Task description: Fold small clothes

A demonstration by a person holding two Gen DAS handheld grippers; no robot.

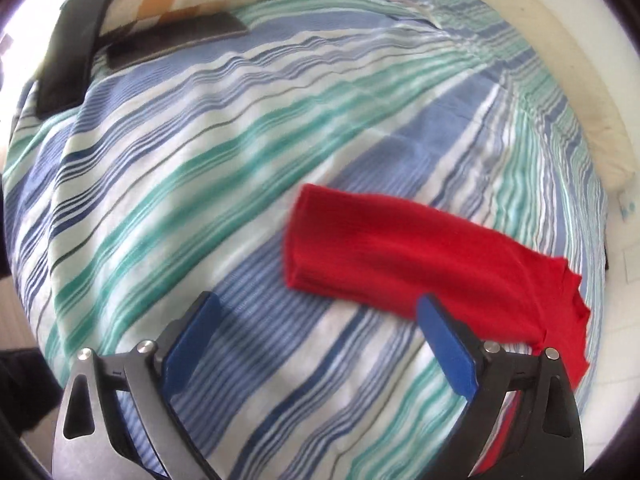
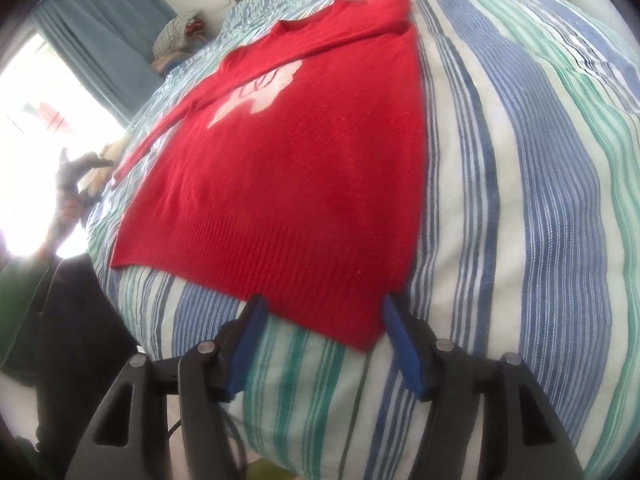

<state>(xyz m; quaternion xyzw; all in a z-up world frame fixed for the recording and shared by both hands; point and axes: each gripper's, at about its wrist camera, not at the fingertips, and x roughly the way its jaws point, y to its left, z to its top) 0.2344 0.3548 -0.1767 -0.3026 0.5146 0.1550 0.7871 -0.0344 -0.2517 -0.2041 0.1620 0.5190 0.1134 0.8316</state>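
A red sweater (image 2: pixel 288 152) lies flat on the striped bedspread (image 2: pixel 520 200), filling the centre of the right wrist view, its ribbed hem toward the bottom. The right tongs (image 2: pixel 320 314) gape wide at that hem's corner, gripping nothing. The left tongs (image 1: pixel 320 312) also stand wide open and empty, a sleeve (image 1: pixel 400 248) just beyond, lower right.

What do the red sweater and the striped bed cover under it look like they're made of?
The red sweater looks like a soft knit, perhaps wool or acrylic: ribbing shows along its hem and the surface is slightly fuzzy and matte. The striped bed cover looks like thin woven cotton, matte, with fine wrinkles and printed or woven stripes; the fibre itself cannot be confirmed.
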